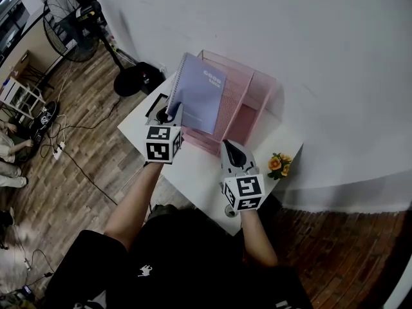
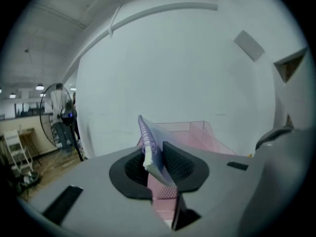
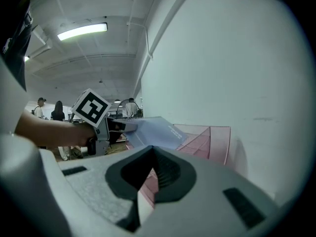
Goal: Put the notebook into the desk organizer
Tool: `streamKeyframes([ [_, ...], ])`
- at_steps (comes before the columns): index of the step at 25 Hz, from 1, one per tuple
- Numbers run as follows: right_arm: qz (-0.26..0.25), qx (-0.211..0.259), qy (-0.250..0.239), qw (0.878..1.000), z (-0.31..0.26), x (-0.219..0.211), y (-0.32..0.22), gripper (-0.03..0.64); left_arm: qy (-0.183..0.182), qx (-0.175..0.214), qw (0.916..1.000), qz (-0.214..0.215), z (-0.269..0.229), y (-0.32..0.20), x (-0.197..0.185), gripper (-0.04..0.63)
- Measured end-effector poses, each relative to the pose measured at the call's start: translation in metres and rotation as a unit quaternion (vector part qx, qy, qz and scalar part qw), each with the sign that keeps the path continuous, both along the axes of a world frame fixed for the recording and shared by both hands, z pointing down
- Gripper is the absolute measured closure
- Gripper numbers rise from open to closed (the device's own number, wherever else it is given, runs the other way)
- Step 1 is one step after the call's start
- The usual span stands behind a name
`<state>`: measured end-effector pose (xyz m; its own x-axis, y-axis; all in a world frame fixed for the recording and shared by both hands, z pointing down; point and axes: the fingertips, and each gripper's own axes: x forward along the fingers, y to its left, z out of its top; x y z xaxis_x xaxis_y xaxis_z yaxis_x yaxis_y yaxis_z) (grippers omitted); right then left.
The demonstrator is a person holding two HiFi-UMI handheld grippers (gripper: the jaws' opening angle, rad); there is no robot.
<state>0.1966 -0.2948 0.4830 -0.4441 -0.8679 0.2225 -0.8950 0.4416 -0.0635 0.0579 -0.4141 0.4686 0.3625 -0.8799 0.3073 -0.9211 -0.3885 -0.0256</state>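
Observation:
A lavender spiral notebook [image 1: 199,92] hangs tilted over the left part of the pink mesh desk organizer [image 1: 251,102], which stands on a white table [image 1: 193,172] against the wall. My left gripper [image 1: 168,113] is shut on the notebook's lower corner by the spiral. In the left gripper view the spiral edge of the notebook [image 2: 148,142] stands between the jaws of the left gripper [image 2: 155,164], with the organizer [image 2: 197,132] behind. My right gripper [image 1: 233,150] hovers at the organizer's front and holds nothing. In the right gripper view the right gripper [image 3: 150,174] has its jaws close together, facing the notebook [image 3: 153,132] and the organizer [image 3: 212,142].
A small pot of orange flowers [image 1: 280,164] sits at the table's right end. A floor fan [image 1: 71,21] and its round base [image 1: 138,79] stand left of the table, with cables on the wooden floor. The wall runs right behind the organizer.

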Motion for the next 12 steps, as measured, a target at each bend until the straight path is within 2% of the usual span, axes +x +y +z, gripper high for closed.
streamKeyframes([
  [2, 0.000, -0.001, 0.000, 1.000, 0.001, -0.001, -0.001, 0.615, -0.029, 0.027, 0.9991, 0.017, -0.009, 0.003, 0.009, 0.528],
  [4, 0.001, -0.004, -0.001, 1.000, 0.003, -0.002, -0.001, 0.615, -0.059, 0.053, 0.9955, 0.052, -0.014, 0.008, 0.024, 0.542],
  [6, 0.002, -0.005, -0.001, 1.000, 0.004, -0.002, -0.002, 0.615, -0.106, 0.095, 0.9850, 0.098, -0.015, 0.016, 0.044, 0.565],
  [7, 0.001, -0.006, -0.001, 1.000, 0.005, -0.001, -0.002, 0.615, -0.115, 0.111, 0.9804, 0.114, -0.017, 0.020, 0.053, 0.565],
  [9, 0.001, -0.007, 0.000, 1.000, 0.006, 0.000, -0.002, 0.615, -0.096, 0.119, 0.9795, 0.132, -0.023, 0.023, 0.062, 0.565],
  [12, 0.003, -0.008, 0.001, 1.000, 0.007, 0.002, -0.001, 0.615, -0.071, 0.102, 0.9796, 0.158, -0.025, 0.017, 0.067, 0.565],
])
